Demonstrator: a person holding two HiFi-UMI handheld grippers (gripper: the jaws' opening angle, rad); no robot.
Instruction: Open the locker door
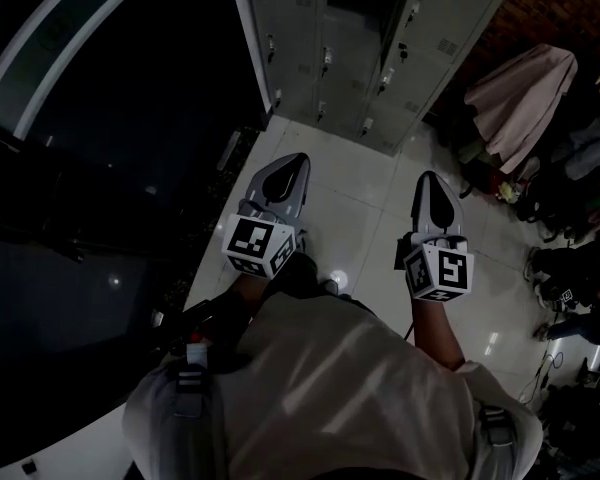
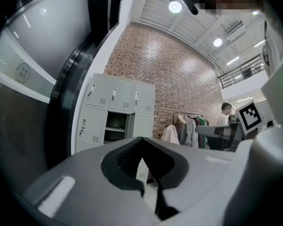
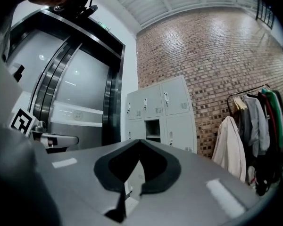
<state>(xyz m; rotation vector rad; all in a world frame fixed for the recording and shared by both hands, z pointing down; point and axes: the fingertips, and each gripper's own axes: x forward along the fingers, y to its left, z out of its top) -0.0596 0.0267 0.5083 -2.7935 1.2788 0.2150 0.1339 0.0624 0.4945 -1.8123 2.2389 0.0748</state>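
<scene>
A bank of grey lockers point(image 1: 360, 58) stands ahead against a brick wall, some way off across white floor tiles. One middle compartment point(image 2: 117, 127) is open and dark inside, also seen as the compartment point(image 3: 153, 130) in the right gripper view; the other doors look closed. My left gripper point(image 1: 298, 160) and right gripper point(image 1: 430, 178) are held side by side at waist height, both pointing at the lockers and well short of them. The left gripper point(image 2: 142, 139) has its jaws together with nothing between them. The right gripper point(image 3: 139, 141) is likewise shut and holds nothing.
A tall dark glass door with a metal frame point(image 1: 100, 168) runs along the left. On the right, a clothes rack with hanging coats point(image 1: 525, 98) stands by the brick wall, with bags and shoes point(image 1: 570, 278) on the floor. A person point(image 2: 225, 114) stands far right.
</scene>
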